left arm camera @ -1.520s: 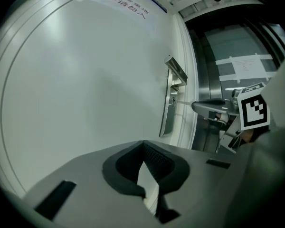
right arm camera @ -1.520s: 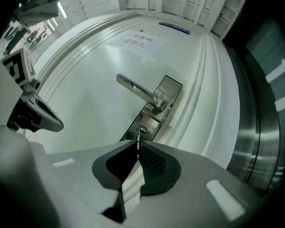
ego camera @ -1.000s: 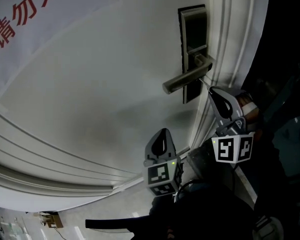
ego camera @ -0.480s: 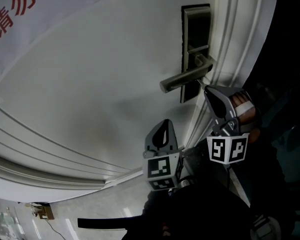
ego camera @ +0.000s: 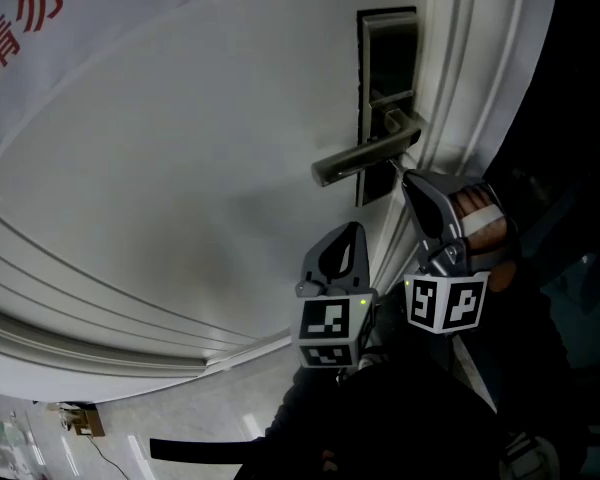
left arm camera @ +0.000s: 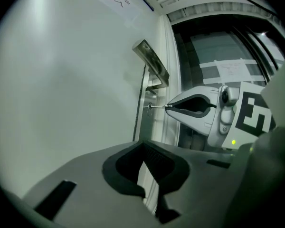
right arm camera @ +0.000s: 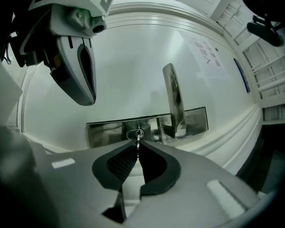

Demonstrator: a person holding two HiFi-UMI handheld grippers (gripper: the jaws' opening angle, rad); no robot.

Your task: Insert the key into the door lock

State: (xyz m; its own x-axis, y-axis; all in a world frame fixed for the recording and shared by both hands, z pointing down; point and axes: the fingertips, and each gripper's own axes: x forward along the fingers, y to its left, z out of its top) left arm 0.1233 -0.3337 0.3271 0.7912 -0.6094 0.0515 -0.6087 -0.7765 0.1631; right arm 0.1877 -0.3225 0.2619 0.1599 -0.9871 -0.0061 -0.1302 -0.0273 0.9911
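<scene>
The white door carries a dark metal lock plate with a lever handle. My right gripper reaches the plate below the handle. It is shut on a small metal key, whose tip sits at the round keyhole. In the left gripper view the key runs level from the right gripper to the plate. How deep the key sits I cannot tell. My left gripper hangs lower left of the right one, shut with nothing in it.
A white notice with red characters hangs on the door at upper left. The moulded door frame runs beside the lock, with a dark space beyond it. A hand holds the right gripper. Floor shows at lower left.
The left gripper has risen and moved right, closer to the right gripper. The right gripper has edged left toward the lock plate with the key.
</scene>
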